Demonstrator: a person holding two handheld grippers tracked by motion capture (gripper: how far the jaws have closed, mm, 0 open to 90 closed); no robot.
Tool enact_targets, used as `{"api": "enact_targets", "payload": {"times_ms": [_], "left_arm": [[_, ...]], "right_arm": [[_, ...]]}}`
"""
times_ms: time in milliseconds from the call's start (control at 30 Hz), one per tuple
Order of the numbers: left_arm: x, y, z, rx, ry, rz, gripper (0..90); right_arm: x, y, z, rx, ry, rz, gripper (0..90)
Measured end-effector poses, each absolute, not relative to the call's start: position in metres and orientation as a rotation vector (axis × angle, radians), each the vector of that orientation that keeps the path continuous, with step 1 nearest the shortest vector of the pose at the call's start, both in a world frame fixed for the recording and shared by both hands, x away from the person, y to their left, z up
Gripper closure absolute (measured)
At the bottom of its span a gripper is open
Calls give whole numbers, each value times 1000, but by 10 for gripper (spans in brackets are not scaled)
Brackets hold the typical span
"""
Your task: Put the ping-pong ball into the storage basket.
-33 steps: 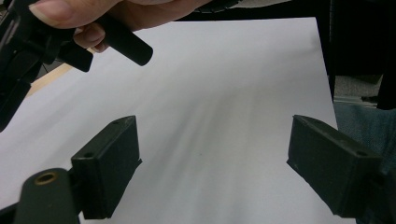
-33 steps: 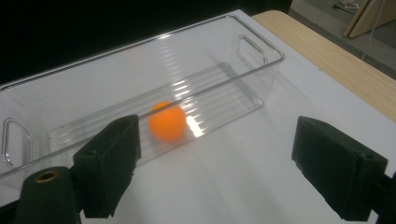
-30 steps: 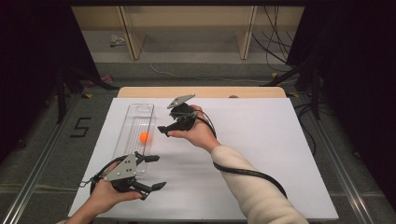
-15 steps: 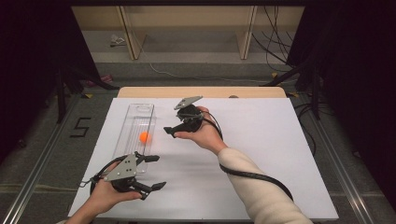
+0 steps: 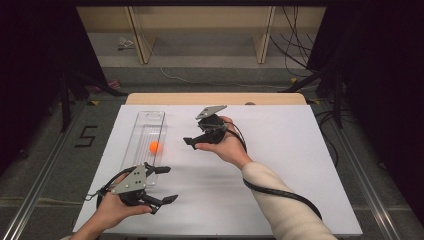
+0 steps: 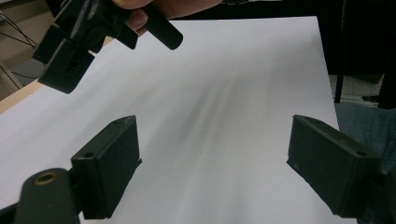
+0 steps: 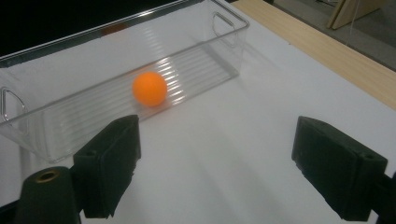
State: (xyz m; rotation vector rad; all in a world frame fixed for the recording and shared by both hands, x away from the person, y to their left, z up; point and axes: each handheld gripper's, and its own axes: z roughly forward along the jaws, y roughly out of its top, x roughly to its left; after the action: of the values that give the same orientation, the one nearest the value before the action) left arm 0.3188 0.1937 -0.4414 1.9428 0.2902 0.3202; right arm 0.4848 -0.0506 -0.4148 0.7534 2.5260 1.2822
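Observation:
An orange ball lies inside a long clear plastic bin on the left part of the white table top. My right gripper hovers just right of the bin, open and empty, with its jaws facing the ball. Near the front left corner my left gripper is open too, with nothing between its jaws. It points across the bare white surface toward the person's right hand.
A wooden strip runs along the table's far edge, with shelving and cables on the floor beyond. A black cable trails from the right gripper along the sleeve. The white surface stretches bare to the right.
The right gripper has drifted to the right, away from the bin. The left gripper and the ball have stayed where they were.

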Motion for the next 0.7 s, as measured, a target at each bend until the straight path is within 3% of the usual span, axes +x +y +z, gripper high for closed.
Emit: {"api": "enact_targets", "payload": {"times_ms": [700], "left_arm": [[319,194,-442,1947,291,323,163]], "right_arm": [[477,-94,-419,823,2489,1273,165]]}}
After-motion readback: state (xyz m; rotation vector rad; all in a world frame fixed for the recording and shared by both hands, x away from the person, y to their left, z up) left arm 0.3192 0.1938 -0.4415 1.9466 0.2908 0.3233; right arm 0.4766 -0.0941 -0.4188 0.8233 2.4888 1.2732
